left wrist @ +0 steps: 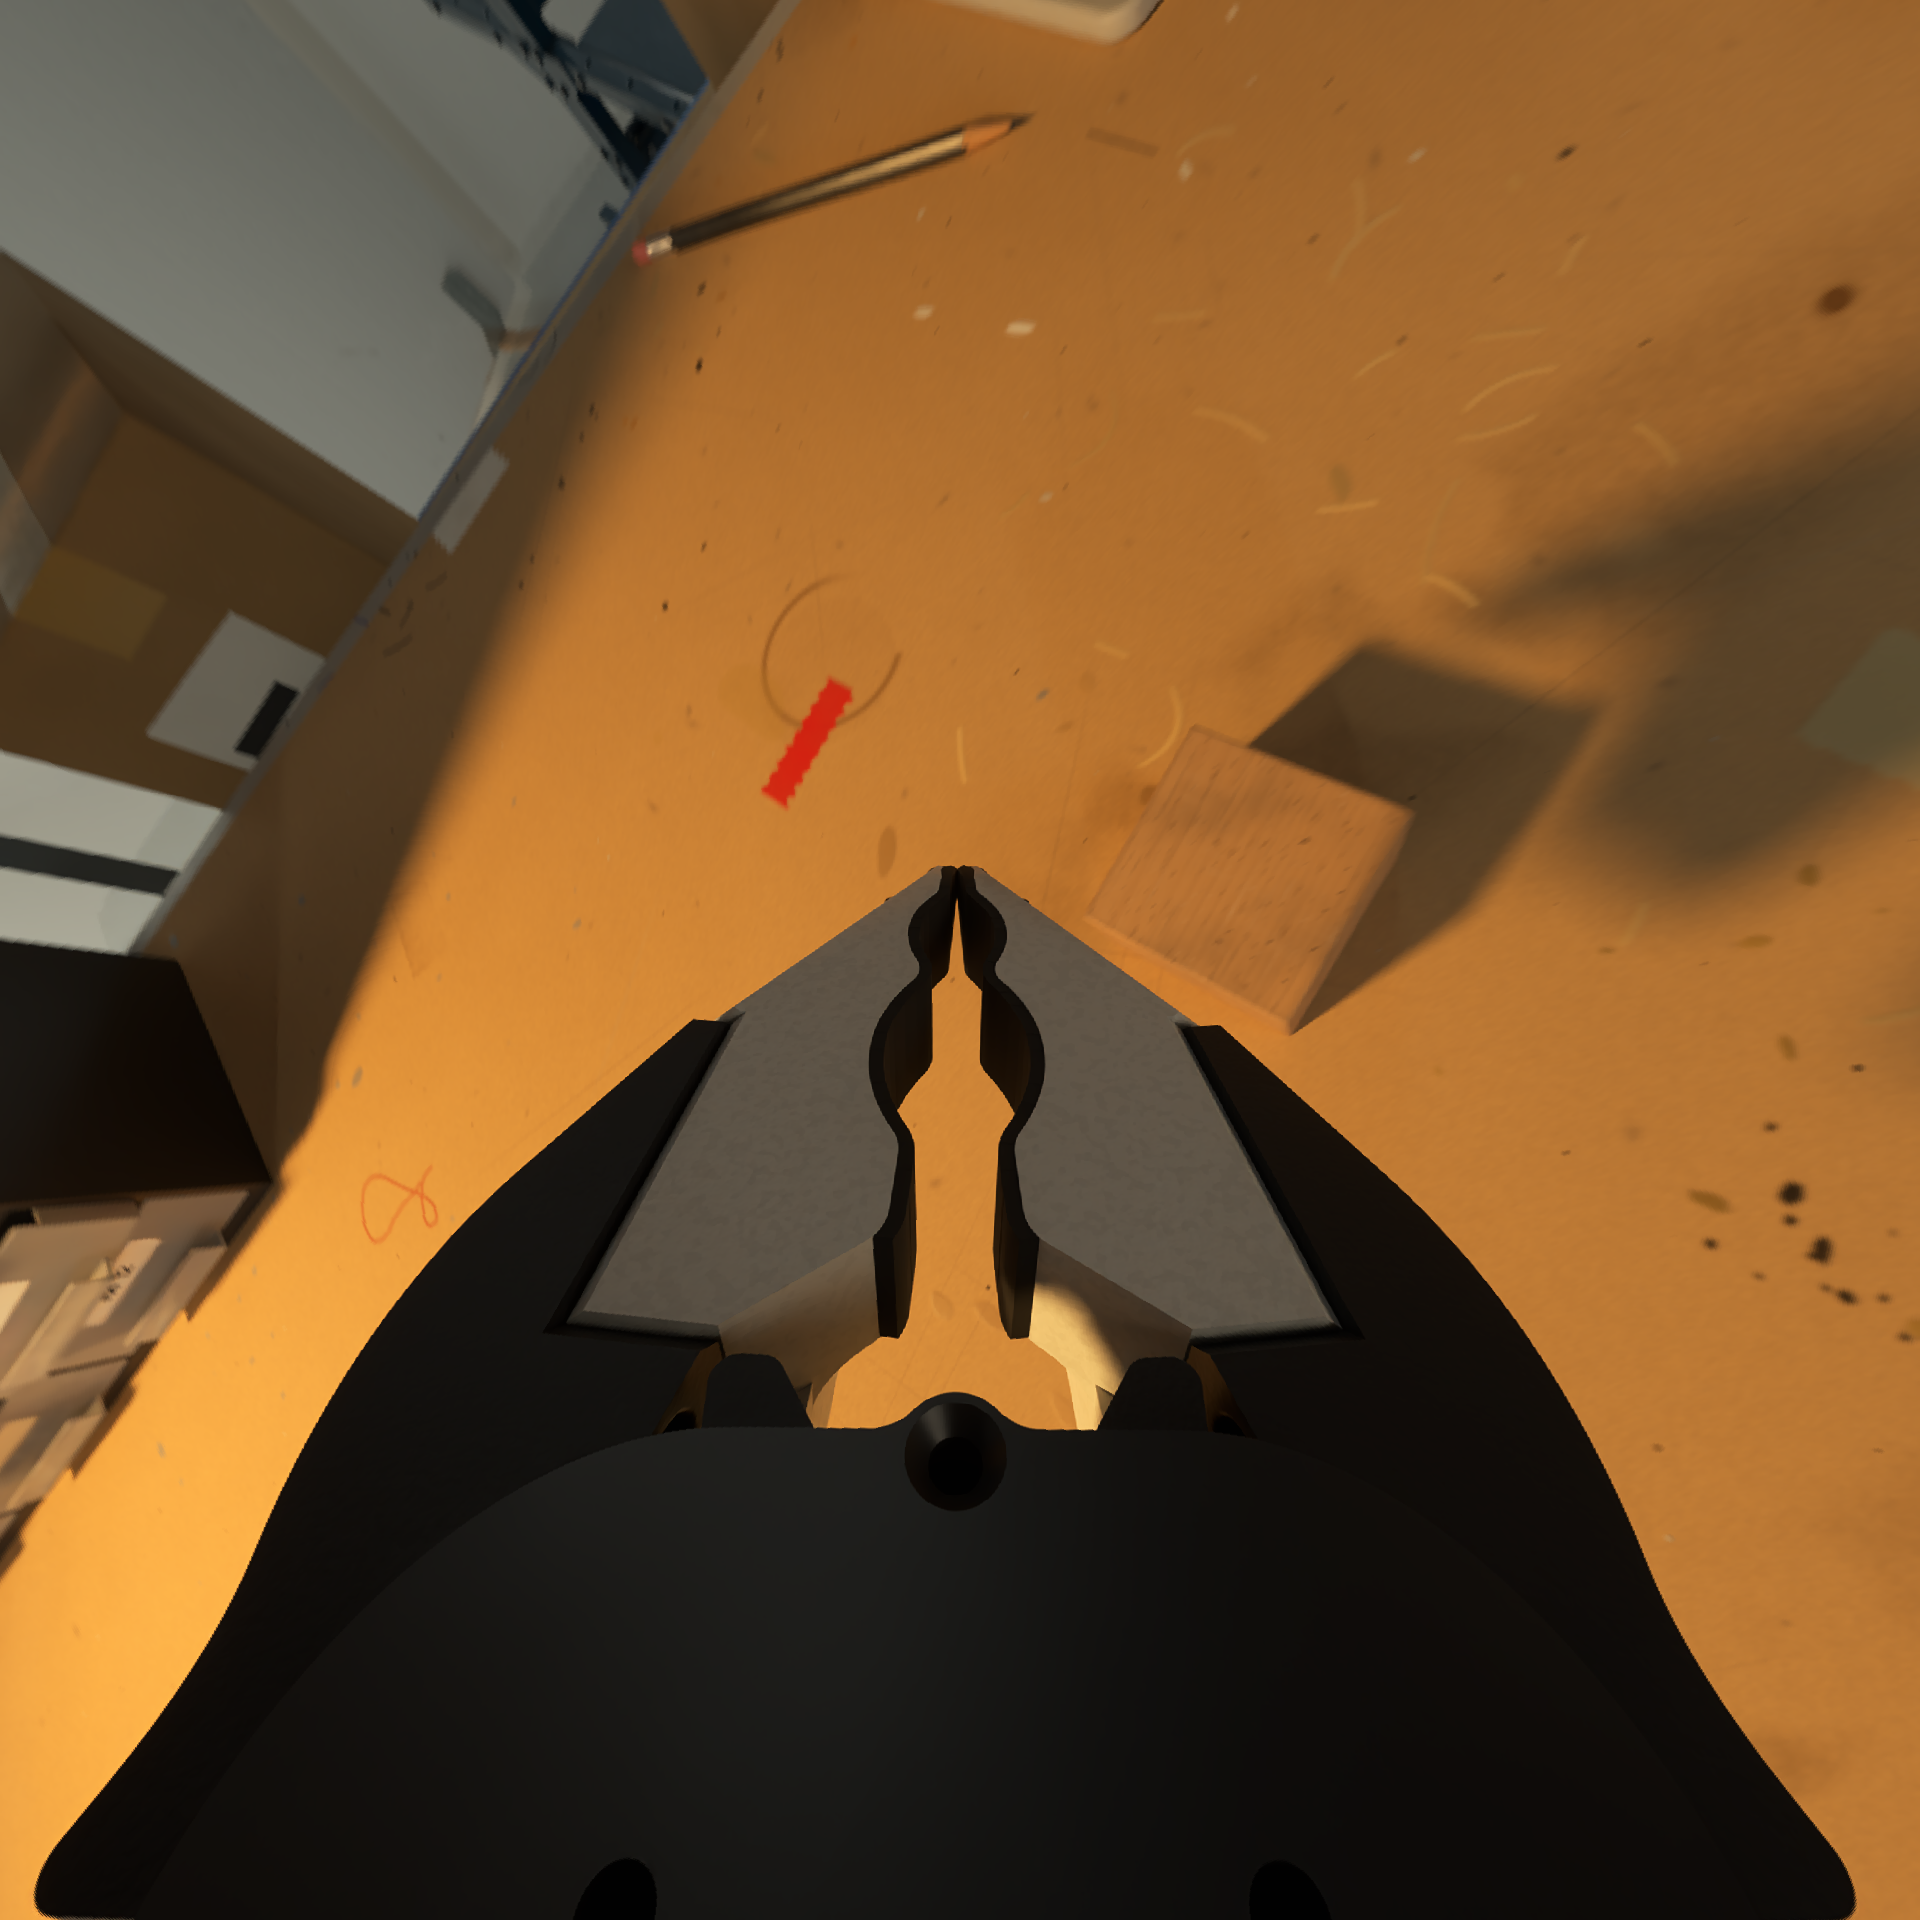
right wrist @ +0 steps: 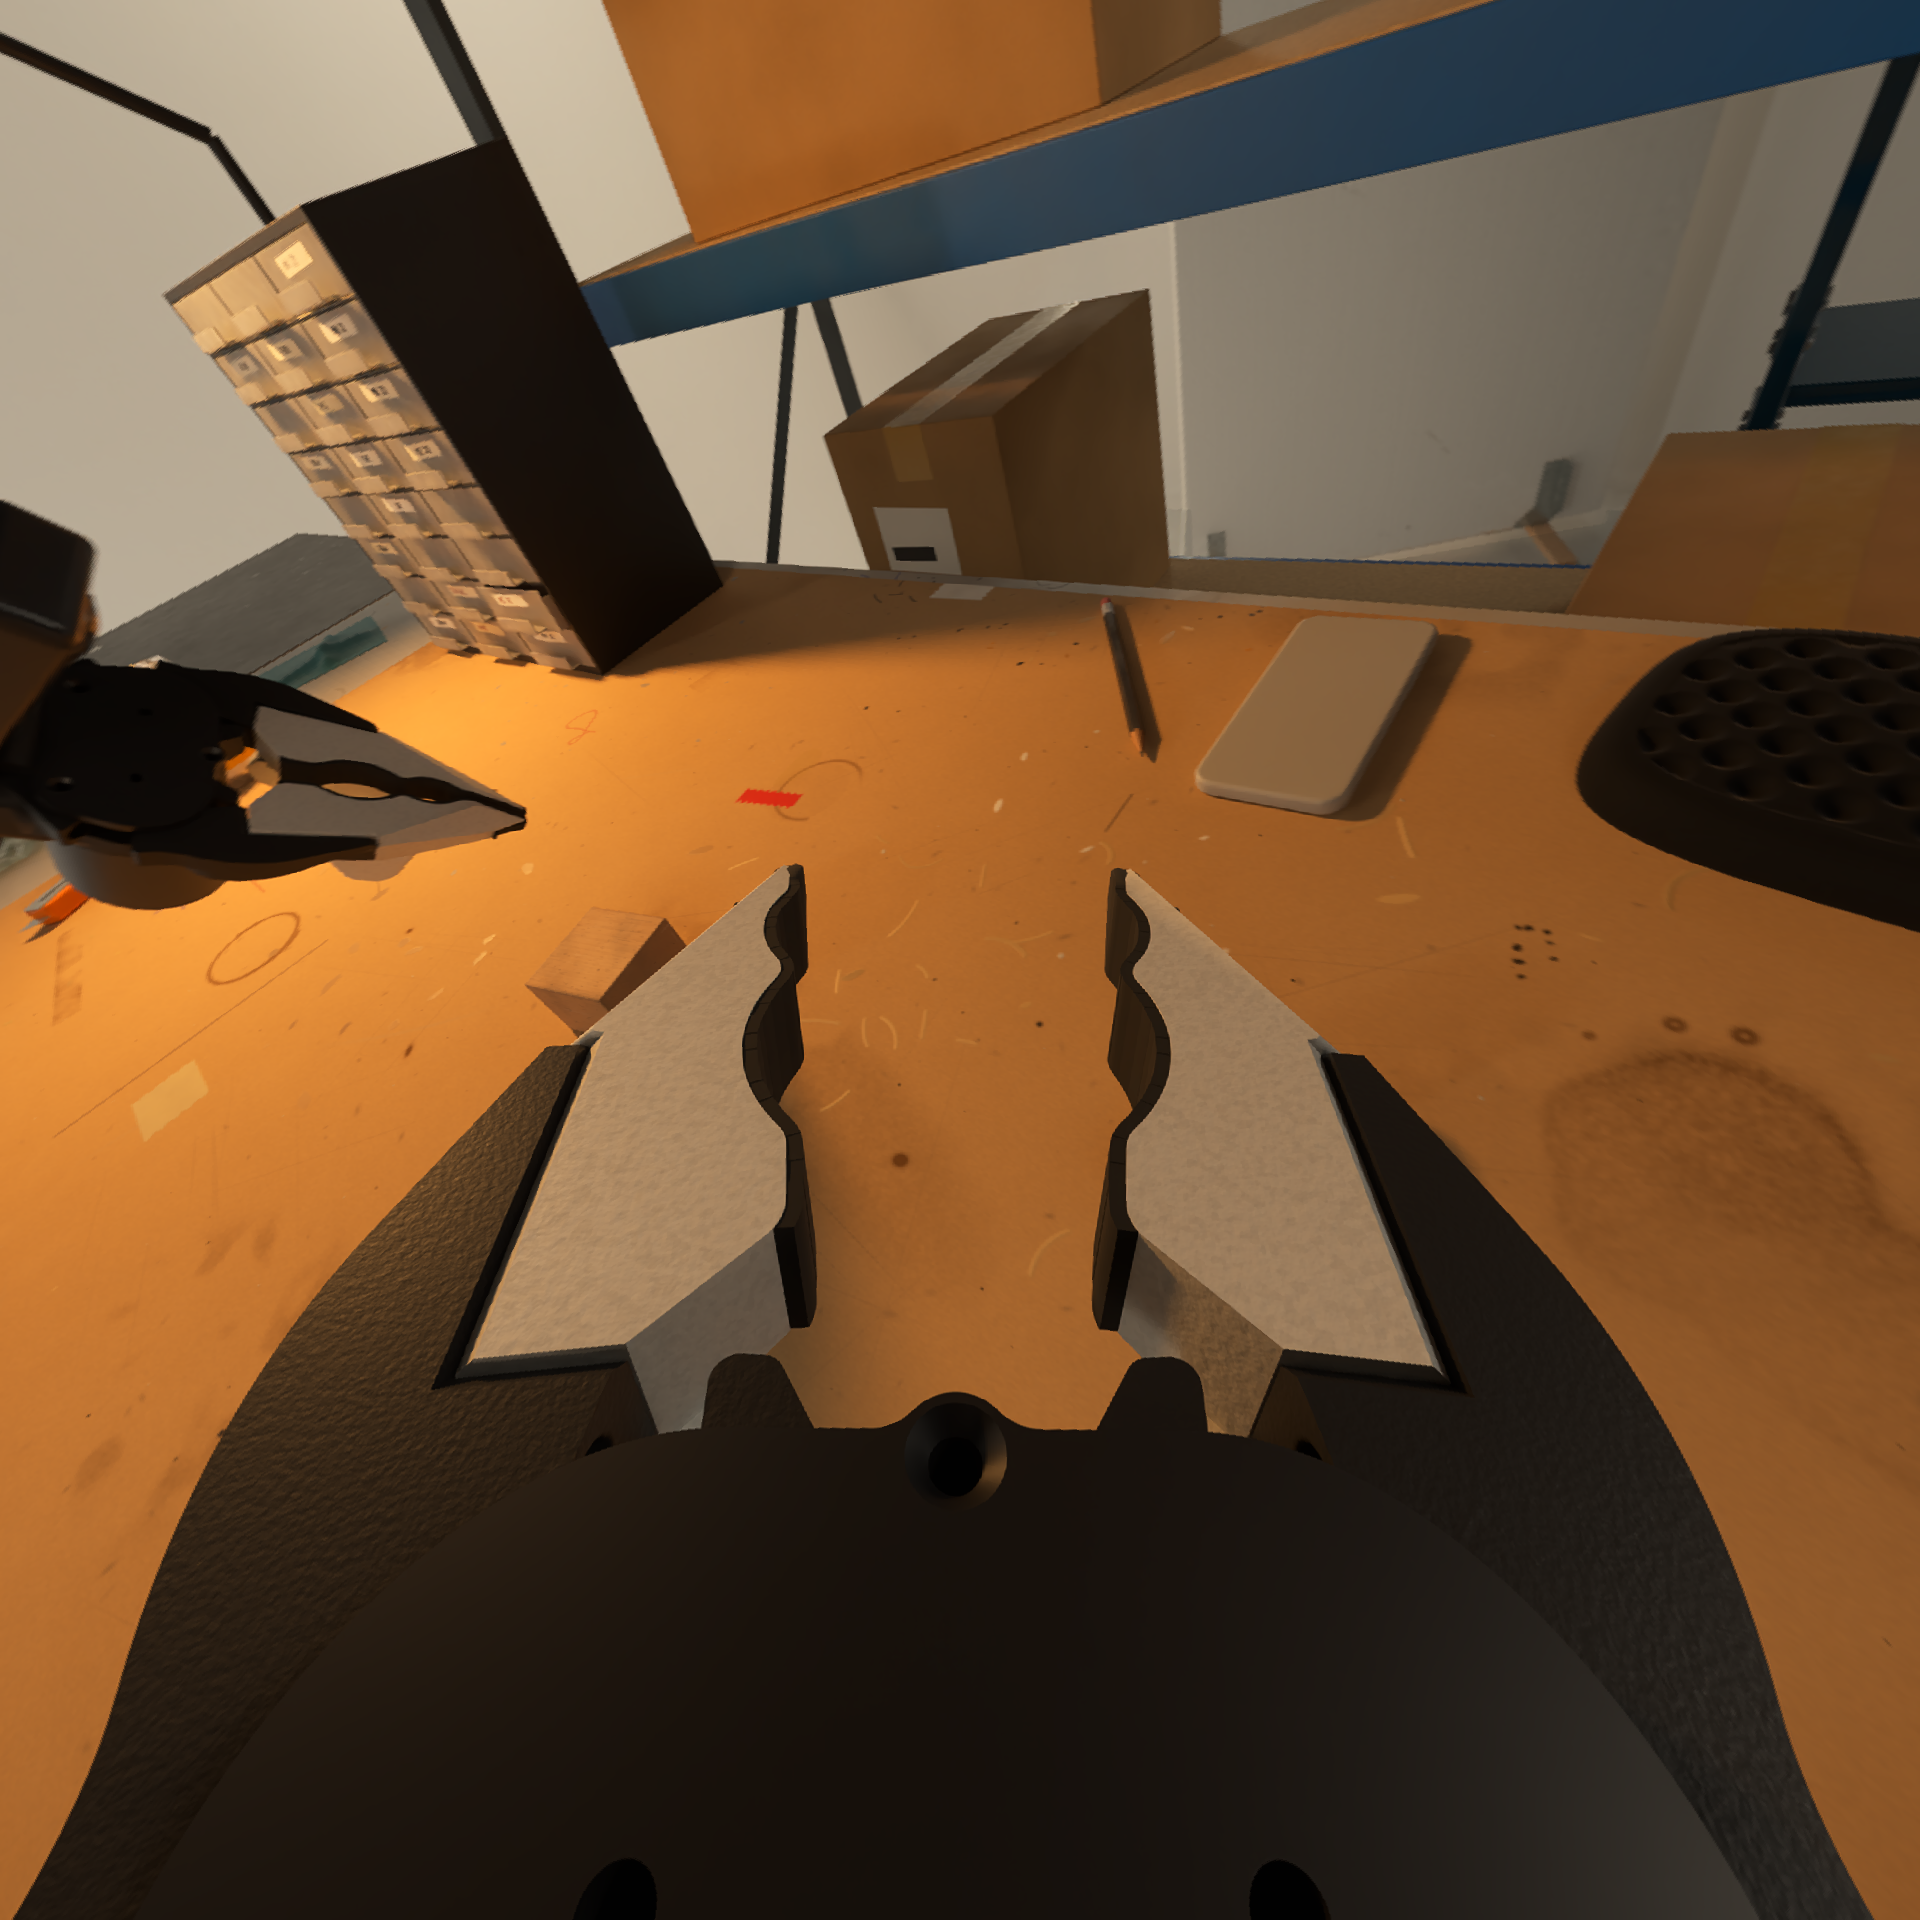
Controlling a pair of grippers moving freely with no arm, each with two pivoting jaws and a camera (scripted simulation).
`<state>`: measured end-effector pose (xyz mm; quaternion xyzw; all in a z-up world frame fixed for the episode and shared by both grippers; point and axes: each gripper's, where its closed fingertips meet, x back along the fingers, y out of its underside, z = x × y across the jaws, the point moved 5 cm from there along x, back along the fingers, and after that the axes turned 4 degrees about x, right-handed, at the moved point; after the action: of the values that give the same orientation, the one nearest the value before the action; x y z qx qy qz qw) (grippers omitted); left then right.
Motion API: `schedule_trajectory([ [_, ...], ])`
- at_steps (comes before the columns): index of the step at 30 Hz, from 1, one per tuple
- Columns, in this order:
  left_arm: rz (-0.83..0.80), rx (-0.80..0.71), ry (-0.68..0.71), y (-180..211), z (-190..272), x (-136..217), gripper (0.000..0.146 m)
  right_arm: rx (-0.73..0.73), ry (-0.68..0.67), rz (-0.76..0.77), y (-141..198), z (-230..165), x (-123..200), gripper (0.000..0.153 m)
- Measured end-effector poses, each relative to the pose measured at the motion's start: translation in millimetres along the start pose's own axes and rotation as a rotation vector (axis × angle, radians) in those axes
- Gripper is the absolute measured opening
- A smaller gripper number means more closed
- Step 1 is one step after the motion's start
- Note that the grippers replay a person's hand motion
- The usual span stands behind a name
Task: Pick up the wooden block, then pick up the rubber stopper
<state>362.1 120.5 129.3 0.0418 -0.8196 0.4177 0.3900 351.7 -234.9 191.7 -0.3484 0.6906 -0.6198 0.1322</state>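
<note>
The wooden block (left wrist: 1247, 878) is a pale cube lying on the orange workbench, just right of my left gripper's tips. It also shows in the right wrist view (right wrist: 603, 961), partly behind my right gripper's left finger. My left gripper (left wrist: 956, 873) is shut and empty above the bench; it appears at the left of the right wrist view (right wrist: 514, 816). My right gripper (right wrist: 956, 883) is open and empty, the block to the left of its jaws. No rubber stopper shows in either view.
A pencil (left wrist: 831, 182) (right wrist: 1127, 675), a red tape strip (left wrist: 808, 740) (right wrist: 769, 797), a beige flat slab (right wrist: 1320, 712) and a black perforated mat (right wrist: 1787, 748) lie on the bench. A black drawer cabinet (right wrist: 436, 436) and cardboard boxes (right wrist: 1008, 447) stand along the far edge.
</note>
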Motion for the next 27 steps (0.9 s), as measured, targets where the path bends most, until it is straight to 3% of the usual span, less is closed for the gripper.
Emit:
schedule_trajectory([
  [6, 0.084, 0.021, -0.034, -8.7, -0.8, 12.1, 0.004, -0.019, 0.022, 0.007, 6.5, 12.1, 17.2, 0.058],
  [9, 0.146, 0.131, 0.094, 2.1, -10.4, 10.0, 0.028, 0.029, 0.026, -0.020, 14.3, 17.4, 23.9, 0.059],
  [14, 0.226, 0.200, 0.301, 29.3, -4.6, -6.9, 0.093, 0.127, -0.070, -0.020, 37.9, 20.3, 18.7, 0.067],
  [16, 0.263, 0.248, 0.426, 34.1, 11.5, -10.9, 0.105, 0.138, -0.069, -0.012, 48.7, 26.0, 10.1, 0.071],
  [18, 0.330, 0.222, 0.485, 39.4, 26.0, -16.6, 0.111, 0.158, -0.038, -0.022, 59.0, 32.4, -0.8, 0.076],
  [21, 0.295, 0.104, 0.423, 47.3, 35.9, -30.3, 0.112, 0.227, 0.028, -0.093, 74.3, 40.8, -20.7, 0.084],
  [23, 0.295, 0.076, 0.474, 48.4, 39.3, -35.9, 0.112, 0.272, 0.080, -0.152, 81.6, 45.5, -33.5, 0.085],
  [27, 0.291, 0.009, 0.501, 48.3, 37.3, -46.0, 0.112, 0.304, 0.249, -0.199, 86.0, 58.9, -51.3, 0.086],
])
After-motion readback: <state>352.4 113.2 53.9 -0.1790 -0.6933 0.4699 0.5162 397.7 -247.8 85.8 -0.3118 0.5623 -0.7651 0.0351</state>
